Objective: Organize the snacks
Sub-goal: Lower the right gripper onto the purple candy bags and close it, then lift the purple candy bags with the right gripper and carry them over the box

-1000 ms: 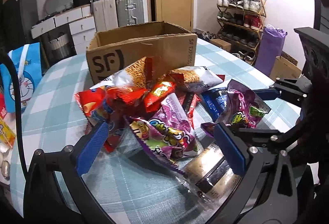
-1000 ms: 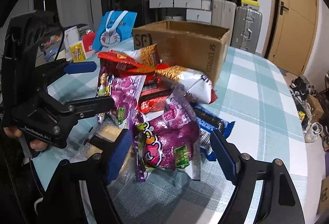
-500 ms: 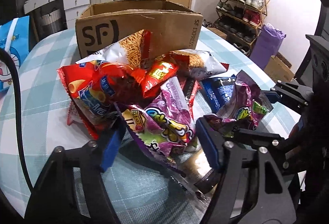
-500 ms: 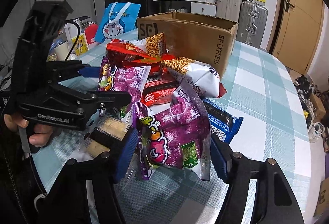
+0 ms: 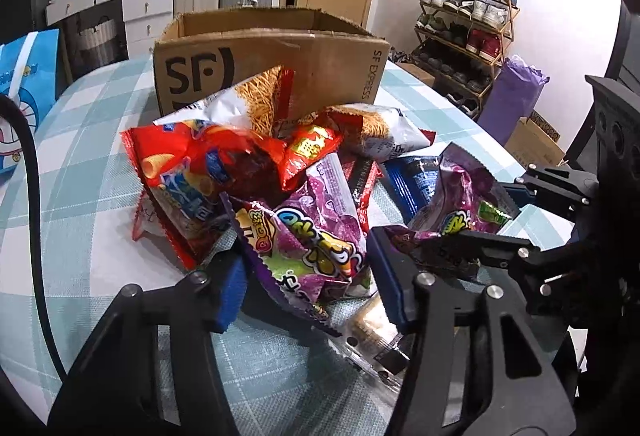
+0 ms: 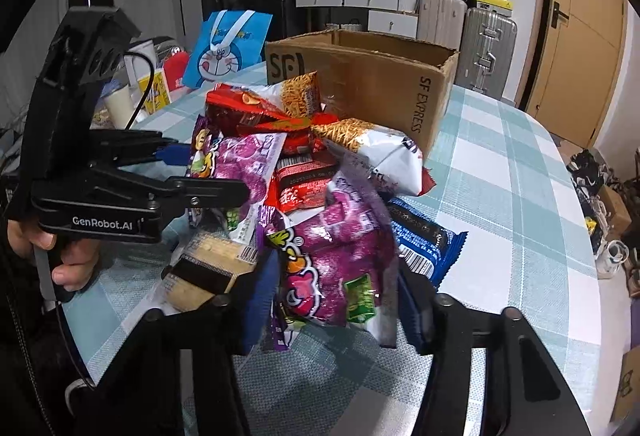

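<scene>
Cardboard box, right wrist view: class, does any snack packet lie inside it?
Cannot tell: the cardboard box shows only its outer walls and rim, and the snack pile sits in front.

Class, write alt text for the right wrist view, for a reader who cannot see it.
The right gripper has just been closing on a purple snack bag at the near edge of a snack pile on a checked tablecloth. On the left, a hand holds the left gripper around a second purple bag; an open cardboard box stands behind.
</scene>
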